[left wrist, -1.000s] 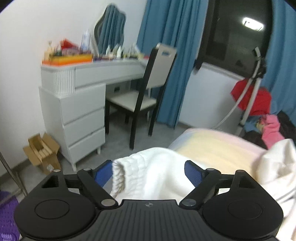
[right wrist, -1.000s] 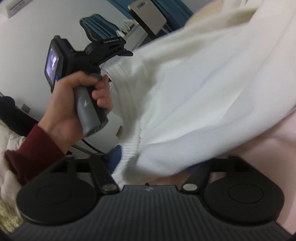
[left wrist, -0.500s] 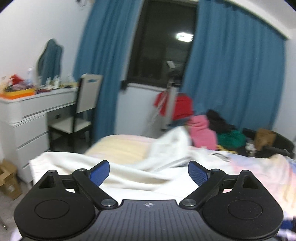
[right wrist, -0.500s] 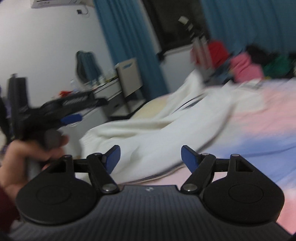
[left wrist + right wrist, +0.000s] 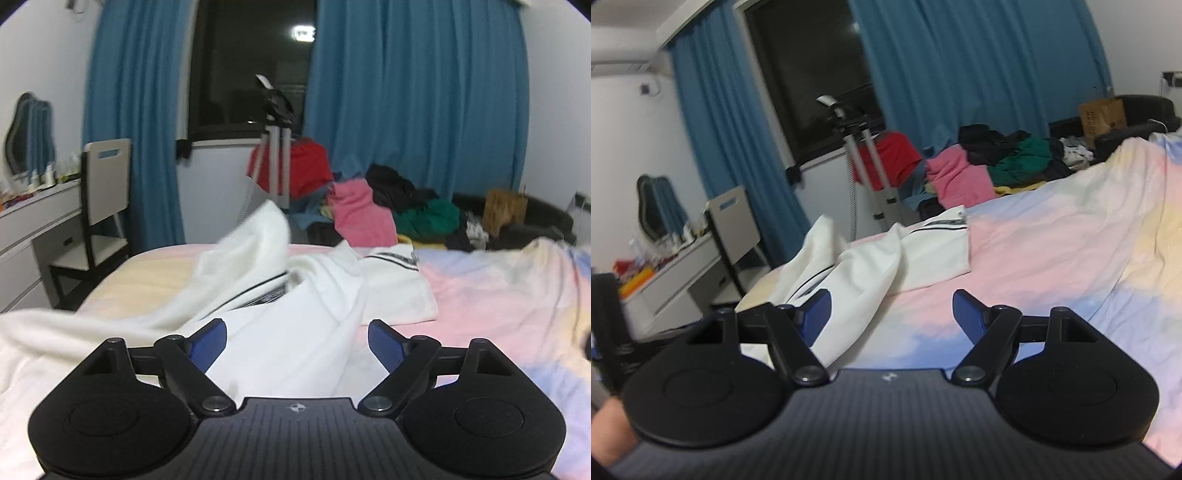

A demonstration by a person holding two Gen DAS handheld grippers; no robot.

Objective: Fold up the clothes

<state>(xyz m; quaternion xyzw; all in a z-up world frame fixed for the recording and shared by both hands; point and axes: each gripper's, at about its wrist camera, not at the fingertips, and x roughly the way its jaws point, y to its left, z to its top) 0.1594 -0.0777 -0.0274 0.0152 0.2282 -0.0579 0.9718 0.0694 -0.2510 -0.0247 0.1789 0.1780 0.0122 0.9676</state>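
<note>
I am holding my left claw (image 5: 295,341) and right claw (image 5: 891,312) open and empty, its jaws just narrowing, while the white garment (image 5: 288,332) is lying crumpled at lower left on the bed (image 5: 1052,258), folding not started.

A dark window (image 5: 247,70) sits in the far wall, a ceiling light reflected in its glass, with blue curtains (image 5: 413,99) hanging on both sides. The walls are white. At the left stand a white dressing table (image 5: 33,221) crowded with small bottles, a curved mirror (image 5: 29,133) above it, and a chair (image 5: 105,192) with a pale back and dark frame. A garment steamer stand (image 5: 275,147) rises below the window. Far right, a cardboard box (image 5: 504,210) rests on a dark sofa (image 5: 543,221). A pastel bedsheet (image 5: 1052,240) covers the near bed.
</note>
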